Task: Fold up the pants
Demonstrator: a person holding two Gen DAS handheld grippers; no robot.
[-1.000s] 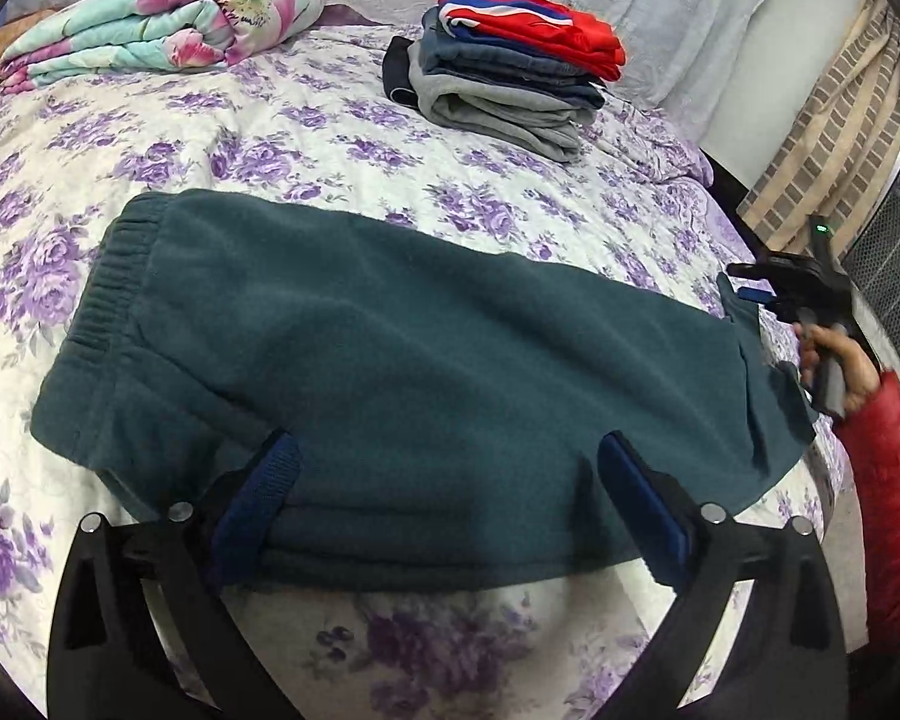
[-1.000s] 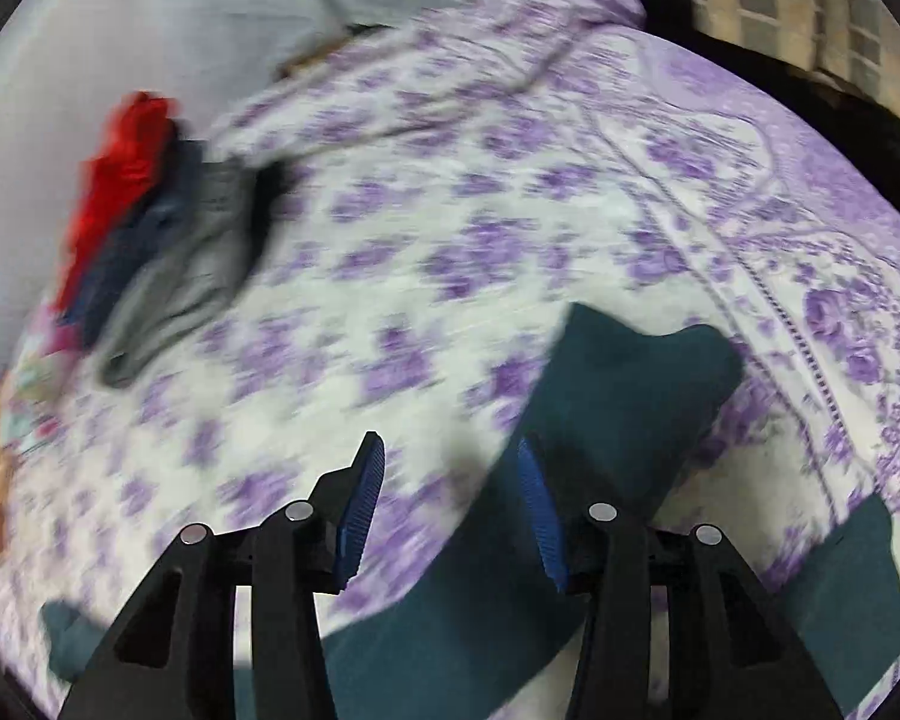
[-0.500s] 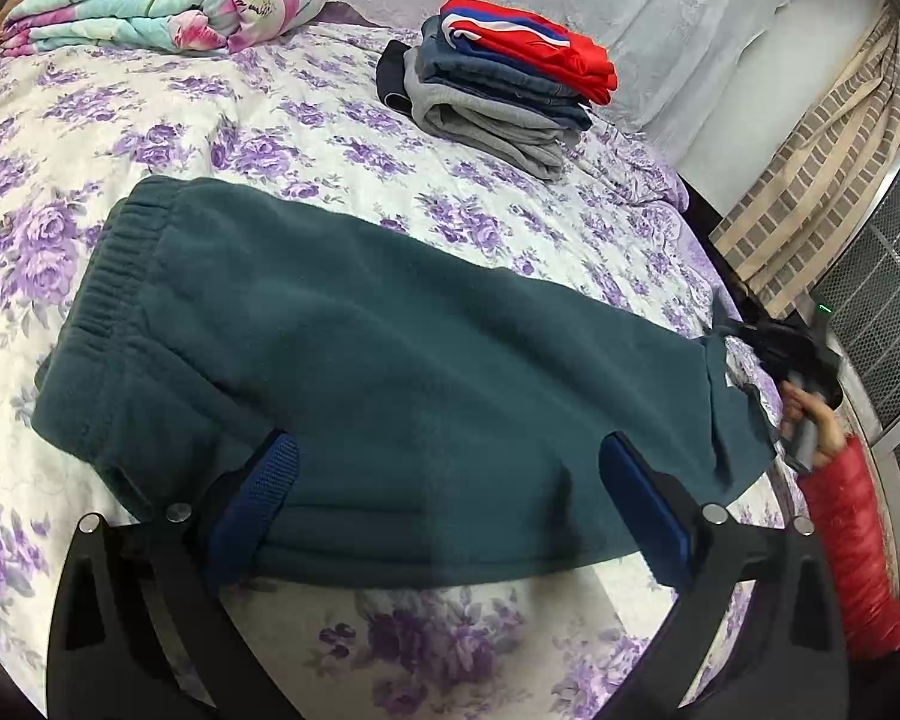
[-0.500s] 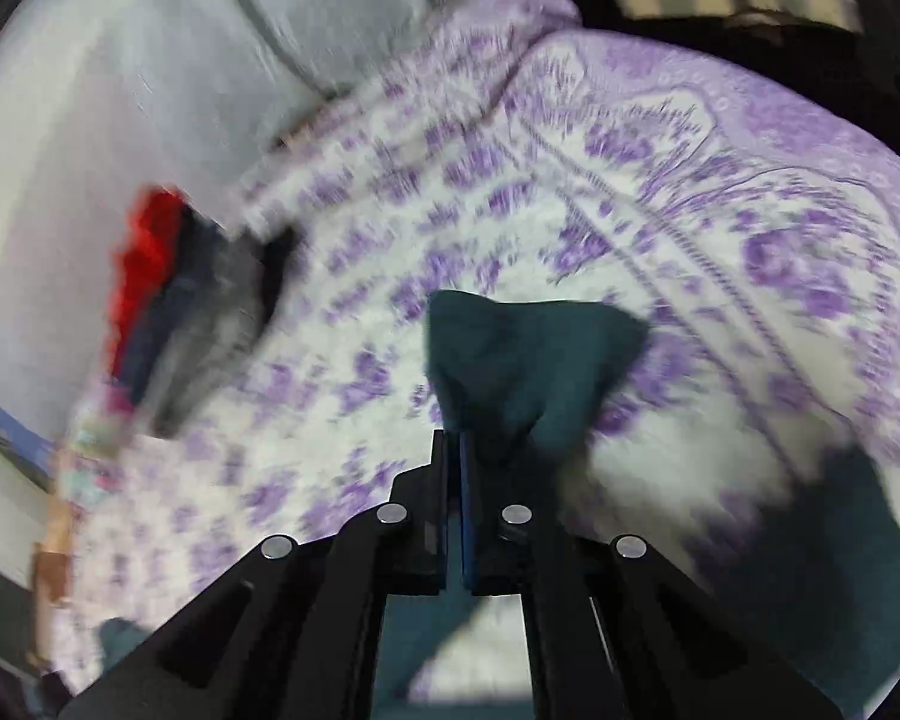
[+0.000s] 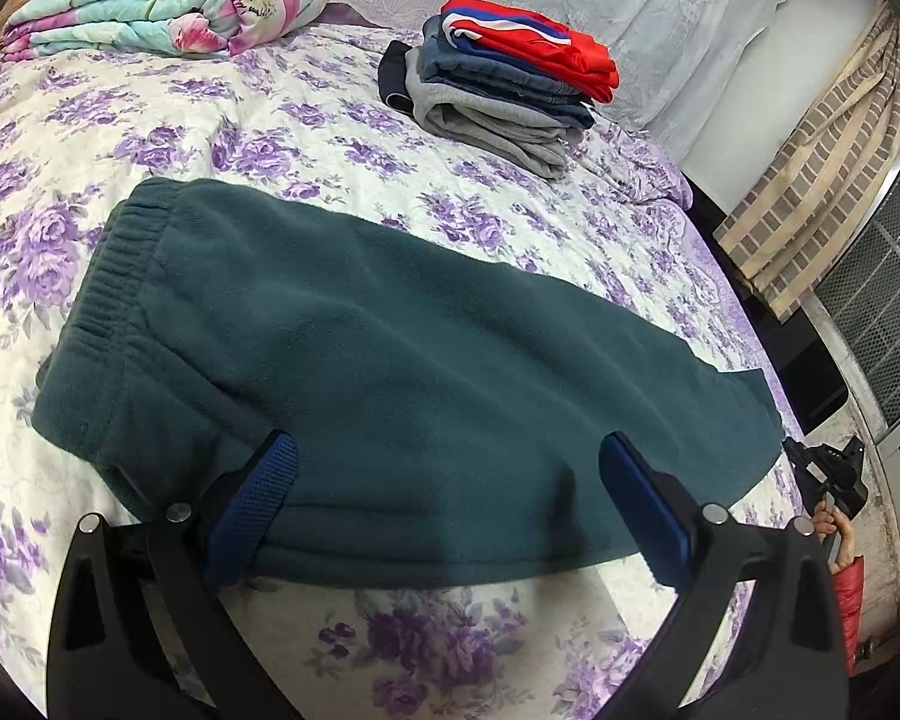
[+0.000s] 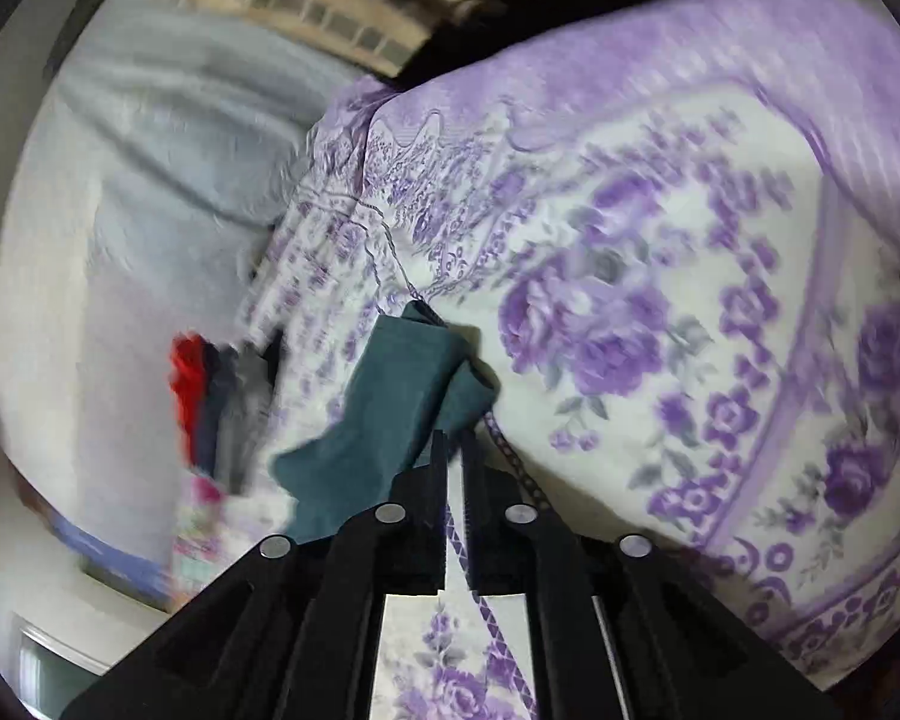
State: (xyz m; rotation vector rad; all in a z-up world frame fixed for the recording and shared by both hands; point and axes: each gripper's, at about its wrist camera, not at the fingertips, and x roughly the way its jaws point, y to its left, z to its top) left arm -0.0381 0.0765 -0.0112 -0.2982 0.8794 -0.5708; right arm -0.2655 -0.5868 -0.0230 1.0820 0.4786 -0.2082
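The dark green fleece pants point(image 5: 390, 372) lie flat across the floral bedspread point(image 5: 330, 138), already doubled leg on leg, with the ribbed elastic waistband point(image 5: 108, 276) at the left and the cuffs trailing off toward the bed's right edge. The left gripper point(image 5: 444, 492) hangs over the near folded edge with its jaws spread wide, blue pads point(image 5: 258, 498) either side of the cloth and pressing nothing. At the far right the right gripper point(image 6: 455, 450) has its jaws pinched together on the cuff end of the pants, which stands up bunched in front of them. The fabric looks thick, soft and limp, light enough for one pinch but likely to sag and drag. A likely hold is both layers at the cuff and the waistband, where the elastic gives a firmer bite.
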